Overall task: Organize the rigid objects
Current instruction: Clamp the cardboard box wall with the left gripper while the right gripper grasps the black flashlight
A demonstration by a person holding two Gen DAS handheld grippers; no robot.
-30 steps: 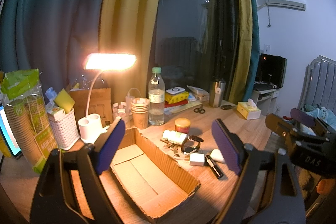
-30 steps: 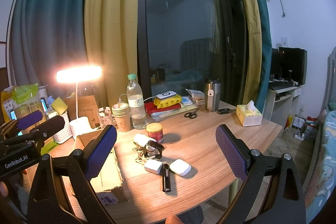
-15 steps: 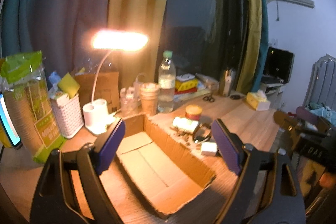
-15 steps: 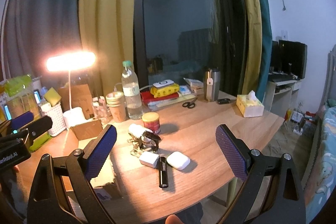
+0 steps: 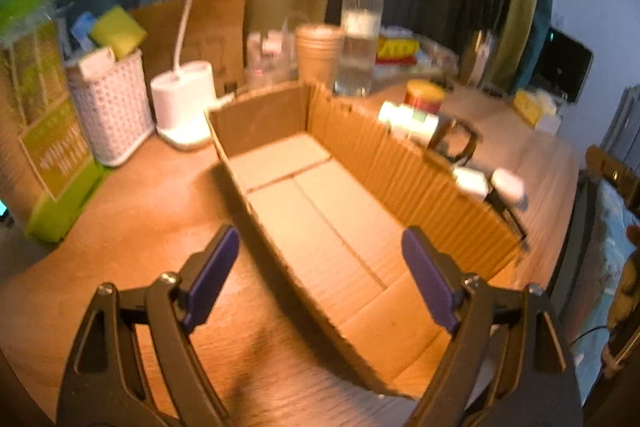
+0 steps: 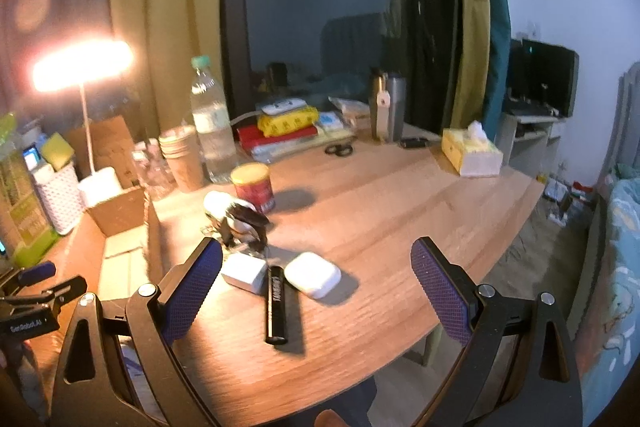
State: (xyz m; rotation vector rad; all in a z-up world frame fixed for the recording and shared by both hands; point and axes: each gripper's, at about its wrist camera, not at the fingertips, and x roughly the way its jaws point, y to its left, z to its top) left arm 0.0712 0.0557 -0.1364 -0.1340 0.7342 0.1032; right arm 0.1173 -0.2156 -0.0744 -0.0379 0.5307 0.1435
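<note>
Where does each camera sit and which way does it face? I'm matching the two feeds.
Left wrist: rides the left gripper, tilted down into the empty box; both open fingers show.
Right wrist: rides the right gripper, facing across the table toward the window, over the black stick and white case; open fingers and the left gripper at the left edge show.
Shared: box, lamp, bottle, red can.
</note>
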